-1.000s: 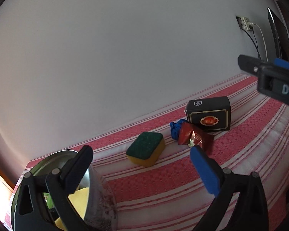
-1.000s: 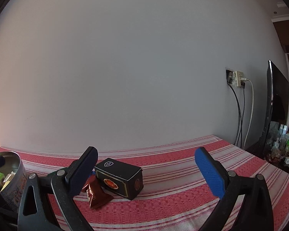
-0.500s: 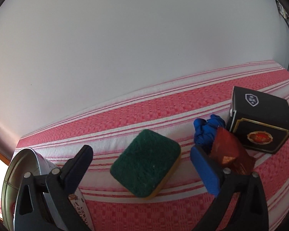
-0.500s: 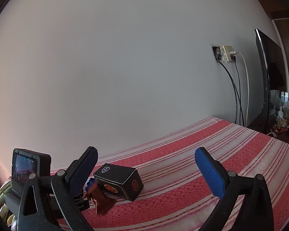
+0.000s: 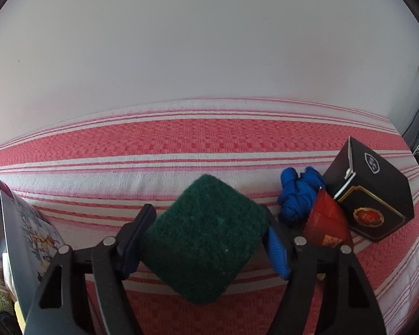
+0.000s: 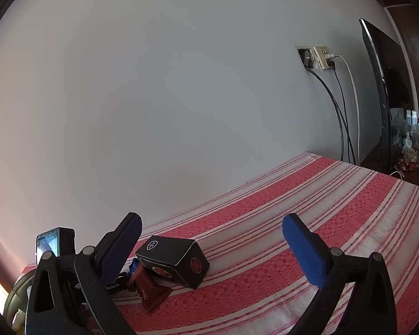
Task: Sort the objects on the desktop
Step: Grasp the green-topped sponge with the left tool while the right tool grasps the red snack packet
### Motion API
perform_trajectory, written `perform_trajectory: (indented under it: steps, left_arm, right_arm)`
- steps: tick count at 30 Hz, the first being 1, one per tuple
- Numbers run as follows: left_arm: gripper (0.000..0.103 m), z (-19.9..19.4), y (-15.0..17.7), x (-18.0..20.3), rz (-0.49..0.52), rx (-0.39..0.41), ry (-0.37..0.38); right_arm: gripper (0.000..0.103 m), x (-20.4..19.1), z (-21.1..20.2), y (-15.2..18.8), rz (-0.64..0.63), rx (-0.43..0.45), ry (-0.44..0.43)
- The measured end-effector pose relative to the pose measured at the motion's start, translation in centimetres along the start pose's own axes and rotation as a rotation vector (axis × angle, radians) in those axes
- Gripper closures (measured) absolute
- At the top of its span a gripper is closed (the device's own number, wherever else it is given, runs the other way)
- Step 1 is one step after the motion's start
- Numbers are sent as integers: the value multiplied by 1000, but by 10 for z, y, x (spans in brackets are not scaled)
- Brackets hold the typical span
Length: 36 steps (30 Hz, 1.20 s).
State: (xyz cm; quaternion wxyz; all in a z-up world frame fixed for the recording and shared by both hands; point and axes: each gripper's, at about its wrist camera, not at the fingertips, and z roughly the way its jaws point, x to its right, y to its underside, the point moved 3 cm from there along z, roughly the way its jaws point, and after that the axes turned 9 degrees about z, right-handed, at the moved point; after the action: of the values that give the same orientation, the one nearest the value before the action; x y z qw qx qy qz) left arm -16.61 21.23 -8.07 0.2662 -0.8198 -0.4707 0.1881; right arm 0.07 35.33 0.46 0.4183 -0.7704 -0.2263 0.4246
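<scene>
The right gripper (image 6: 212, 248) is wide open with nothing in it. A black box (image 6: 171, 262) sits on the red striped cloth (image 6: 307, 203), touching a brown packet (image 6: 150, 287). Wires (image 6: 340, 117) hang down the wall (image 6: 167, 97).

Green sponge (image 5: 206, 240), red-striped cloth (image 5: 209, 139)

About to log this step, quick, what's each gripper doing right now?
Left gripper: jaws have just been closing, now shut on the green sponge.
Right gripper: open, nothing between its fingers.
</scene>
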Motion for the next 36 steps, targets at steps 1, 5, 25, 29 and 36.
perform_trajectory:
  steps: [1,5,25,29,36]
  left_arm:
    - [31,-6,3,2,-5,17,21]
    - [31,-39,15,13,36,143,-6]
    - [31,-163,77,-9,175,392,30]
    - [31,-167,78,-21,156,413,41]
    - [31,-152,75,-61,41,359,112]
  right_arm:
    - [1,0,1,0,0,-8,0]
    - [1,4,8,3,19,-56,-18]
    - [45,-53,39,60,-221,-455,-319]
    - [45,-70,50,81,-345,-487,-265]
    - [39,-77,91,96,-337,-600,-203]
